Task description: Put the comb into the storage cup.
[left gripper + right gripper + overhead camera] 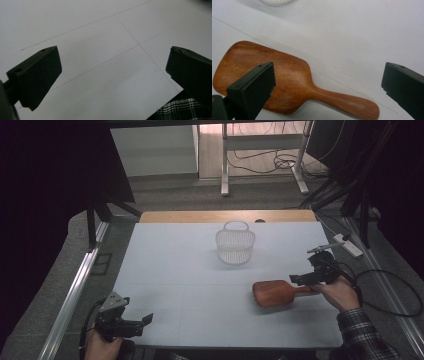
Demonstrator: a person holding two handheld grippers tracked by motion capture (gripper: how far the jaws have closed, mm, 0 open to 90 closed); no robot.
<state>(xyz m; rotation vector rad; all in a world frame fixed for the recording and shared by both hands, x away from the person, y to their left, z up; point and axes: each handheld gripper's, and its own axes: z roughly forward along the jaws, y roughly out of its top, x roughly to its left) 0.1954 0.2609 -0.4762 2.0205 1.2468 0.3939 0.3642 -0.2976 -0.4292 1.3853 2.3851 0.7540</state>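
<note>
Wooden brush [276, 292] flat on the table [190, 270] — long axis across it, handle towards the person's right, head left.

Right gripper [306, 279] hovers over the handle, jaws spread; left gripper [142, 321] spread too — near corner, holding nothing.

Wooden hairbrush [287, 82]: reddish-brown wood, smooth, polished to a soft sheen, grain visible along the back. Basket [235, 245]: white plastic, fine open mesh. Worktop [190, 280]: pale matt sheet, smooth, faint seam lines. Right tool [328, 87]: black matt plastic jaws. Sleeve [362, 332]: plaid woven cloth.
</note>
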